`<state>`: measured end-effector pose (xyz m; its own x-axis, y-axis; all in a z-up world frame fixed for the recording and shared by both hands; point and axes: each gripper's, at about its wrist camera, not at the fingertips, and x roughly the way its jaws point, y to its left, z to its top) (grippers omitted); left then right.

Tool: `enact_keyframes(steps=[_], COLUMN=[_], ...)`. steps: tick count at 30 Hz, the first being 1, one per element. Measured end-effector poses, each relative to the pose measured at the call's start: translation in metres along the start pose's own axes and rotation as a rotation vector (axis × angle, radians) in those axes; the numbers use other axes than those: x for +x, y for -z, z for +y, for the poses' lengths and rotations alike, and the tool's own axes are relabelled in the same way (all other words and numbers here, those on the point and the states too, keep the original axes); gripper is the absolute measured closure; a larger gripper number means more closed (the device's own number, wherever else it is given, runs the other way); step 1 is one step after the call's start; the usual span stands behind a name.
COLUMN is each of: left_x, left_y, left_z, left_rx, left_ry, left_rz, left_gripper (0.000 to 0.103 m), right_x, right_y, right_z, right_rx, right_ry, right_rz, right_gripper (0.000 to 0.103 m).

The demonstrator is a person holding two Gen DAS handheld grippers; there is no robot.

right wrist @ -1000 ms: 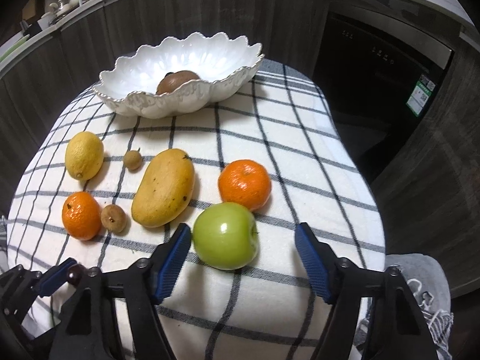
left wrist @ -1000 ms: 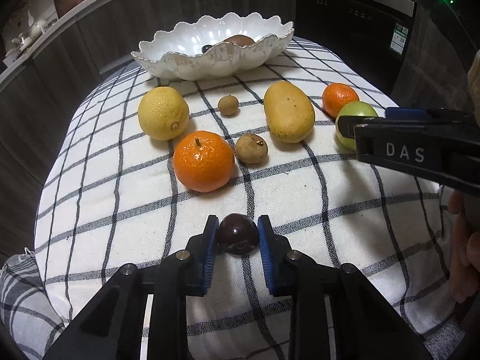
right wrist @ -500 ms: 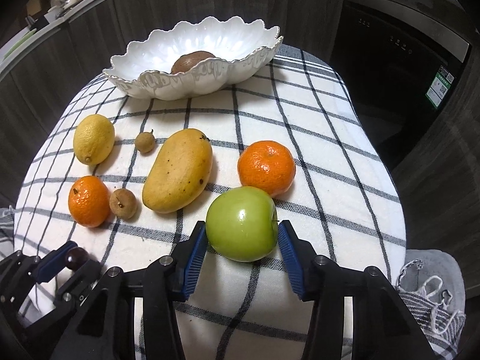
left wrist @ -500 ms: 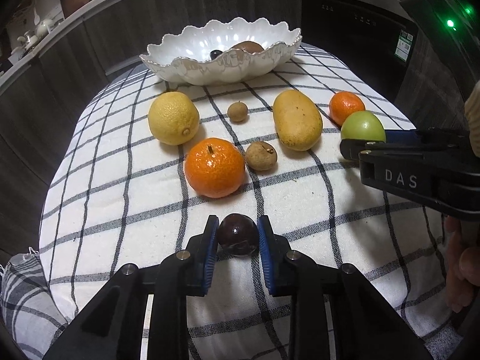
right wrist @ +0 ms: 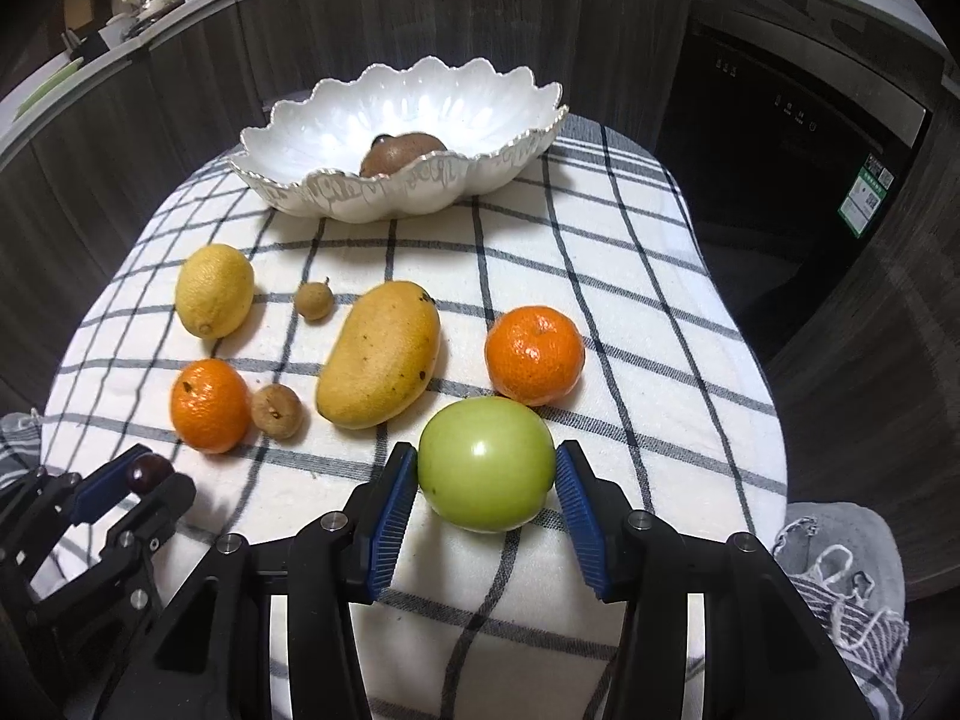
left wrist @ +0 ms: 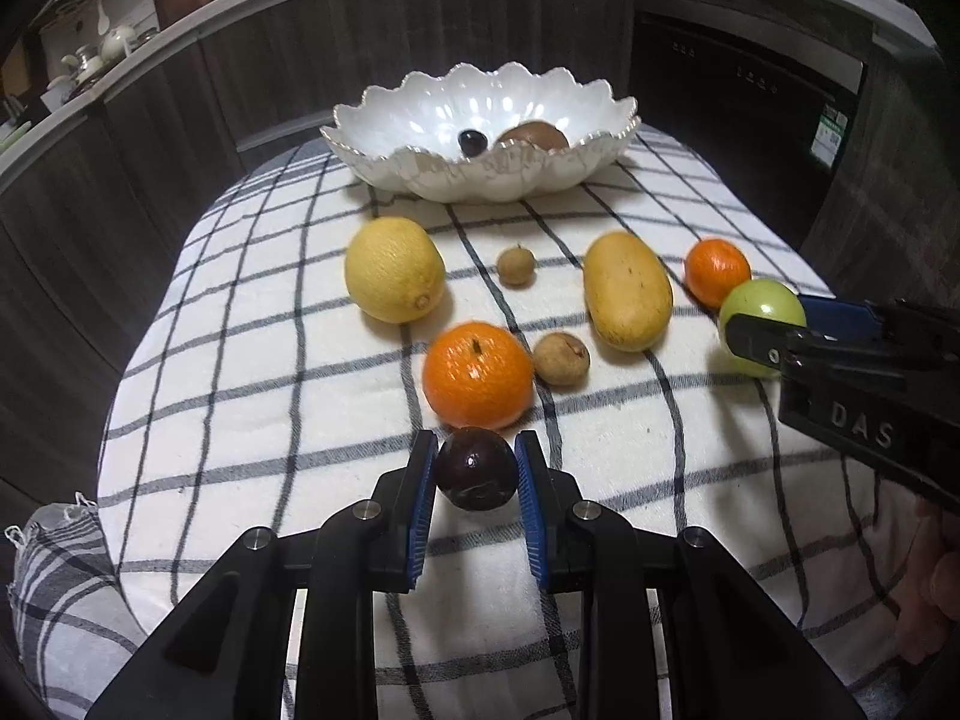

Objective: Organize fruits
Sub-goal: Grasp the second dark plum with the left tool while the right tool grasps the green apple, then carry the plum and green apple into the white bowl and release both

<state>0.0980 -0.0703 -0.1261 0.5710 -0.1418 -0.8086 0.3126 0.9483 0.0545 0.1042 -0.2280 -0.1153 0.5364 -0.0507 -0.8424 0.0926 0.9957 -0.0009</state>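
Note:
My left gripper (left wrist: 474, 450) is shut on a small dark purple round fruit (left wrist: 476, 476), held just above the checked cloth (left wrist: 252, 396) near its front edge. To the right, my right gripper (right wrist: 486, 456) is shut on a green apple (right wrist: 486, 471), both blue pads pressing its sides. In the left wrist view the apple (left wrist: 762, 306) shows at the right edge in the right gripper (left wrist: 774, 330). A white scalloped bowl (left wrist: 480, 174) at the back holds a brown fruit (left wrist: 534, 137) and a small dark fruit (left wrist: 472, 141).
Loose on the cloth lie a lemon (left wrist: 394, 269), an orange (left wrist: 477, 375), two small brown fruits (left wrist: 515, 264) (left wrist: 561, 358), a mango (left wrist: 627, 291) and a second orange (left wrist: 717, 271). Dark cabinets ring the table. A person's hand (left wrist: 936, 588) shows at the right.
The right jaws have come together from wide apart onto the green apple. My left gripper has risen a little with the dark fruit still in it.

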Motion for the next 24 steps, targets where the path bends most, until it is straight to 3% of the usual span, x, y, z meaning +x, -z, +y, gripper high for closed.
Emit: enact_keyframes(steps=[24], left_x=[-0.038], left_y=[-0.065], left_z=[0.025], left_rx=[-0.049], left_ry=[-0.022], left_rz=[-0.144], left_gripper=[0.076], right_x=[-0.055], right_y=[-0.051], right_z=[0.015], right_rx=[-0.023], right_ry=[-0.032], right_rz=[-0.118], right_gripper=[0.055])
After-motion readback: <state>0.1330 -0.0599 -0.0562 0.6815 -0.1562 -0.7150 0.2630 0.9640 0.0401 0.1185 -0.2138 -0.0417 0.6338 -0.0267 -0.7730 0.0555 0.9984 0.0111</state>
